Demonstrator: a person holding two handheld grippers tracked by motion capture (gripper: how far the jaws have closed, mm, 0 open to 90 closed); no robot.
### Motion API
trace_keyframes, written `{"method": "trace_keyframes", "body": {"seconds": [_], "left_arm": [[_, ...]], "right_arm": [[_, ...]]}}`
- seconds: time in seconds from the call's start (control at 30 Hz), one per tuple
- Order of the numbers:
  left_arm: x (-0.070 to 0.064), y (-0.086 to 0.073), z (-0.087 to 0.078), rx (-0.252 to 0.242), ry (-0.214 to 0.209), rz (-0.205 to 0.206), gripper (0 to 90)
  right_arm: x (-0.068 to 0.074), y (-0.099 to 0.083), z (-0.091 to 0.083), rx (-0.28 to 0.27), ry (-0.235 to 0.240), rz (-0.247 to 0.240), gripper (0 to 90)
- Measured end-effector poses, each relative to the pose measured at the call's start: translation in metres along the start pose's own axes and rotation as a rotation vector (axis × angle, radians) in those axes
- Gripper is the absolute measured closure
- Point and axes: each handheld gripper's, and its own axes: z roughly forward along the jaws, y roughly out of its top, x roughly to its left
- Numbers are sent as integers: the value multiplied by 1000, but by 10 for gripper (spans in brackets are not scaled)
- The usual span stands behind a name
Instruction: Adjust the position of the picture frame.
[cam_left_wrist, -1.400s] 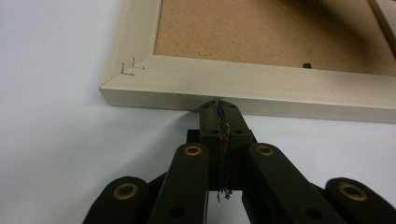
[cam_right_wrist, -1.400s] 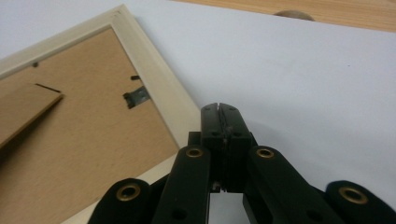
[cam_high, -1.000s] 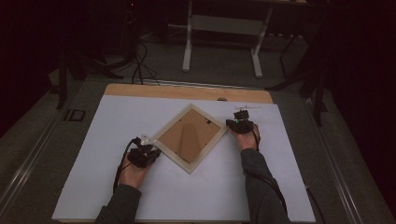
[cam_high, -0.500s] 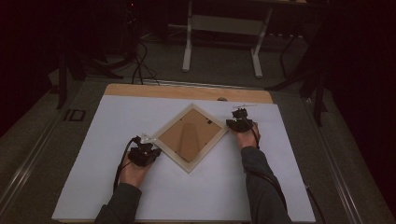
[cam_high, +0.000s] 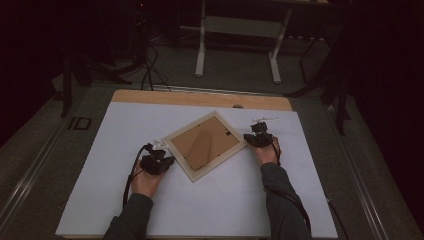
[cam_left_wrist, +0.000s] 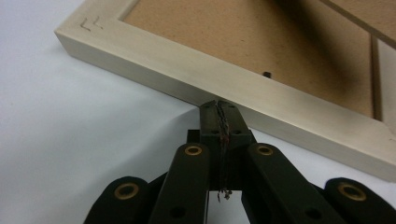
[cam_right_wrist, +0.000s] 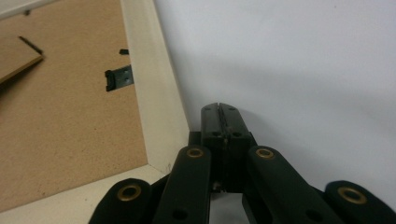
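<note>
A: Where does the frame (cam_high: 205, 145) lie?

B: Face down on the white sheet (cam_high: 125, 130), turned like a diamond, its brown backing (cam_left_wrist: 243, 37) up. A stand flap lies on the backing, and a small metal clip (cam_right_wrist: 119, 77) sits near the rim.

A: And the grippers?

B: The left gripper (cam_left_wrist: 219, 112) has its jaws pressed together, empty, tips touching or just short of the frame's pale lower-left side. The right gripper (cam_right_wrist: 219, 114) is likewise closed on nothing, just beside the frame's right corner — beside it, not on it. In the high view each hand sits at its own end of the frame: left gripper (cam_high: 159, 161), right gripper (cam_high: 258, 136).

A: What could go wrong from here?

B: Judging from this, the work is to nudge or square the frame with closed tips. An uneven push — one side harder than the other — would likely spin the frame instead of sliding it. The right tip, lying off the corner, could slip past along the edge. A low tip might also wrinkle the sheet, or ride up over the rim and scrape the backing.
</note>
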Motion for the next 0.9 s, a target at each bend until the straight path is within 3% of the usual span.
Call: {"method": "trace_keyframes", "body": {"seconds": [0.57, 0.73, 0.9], "left_arm": [[2, 0, 0, -2, -12, -14, 900], [5, 0, 1, -9, -24, -35, 900], [3, 0, 2, -14, -7, -16, 900]], "right_arm": [[5, -16, -12, -7, 14, -54, 899], [7, -23, -17, -10, 10, -55, 899], [8, -30, -23, -17, 27, -60, 899]]}}
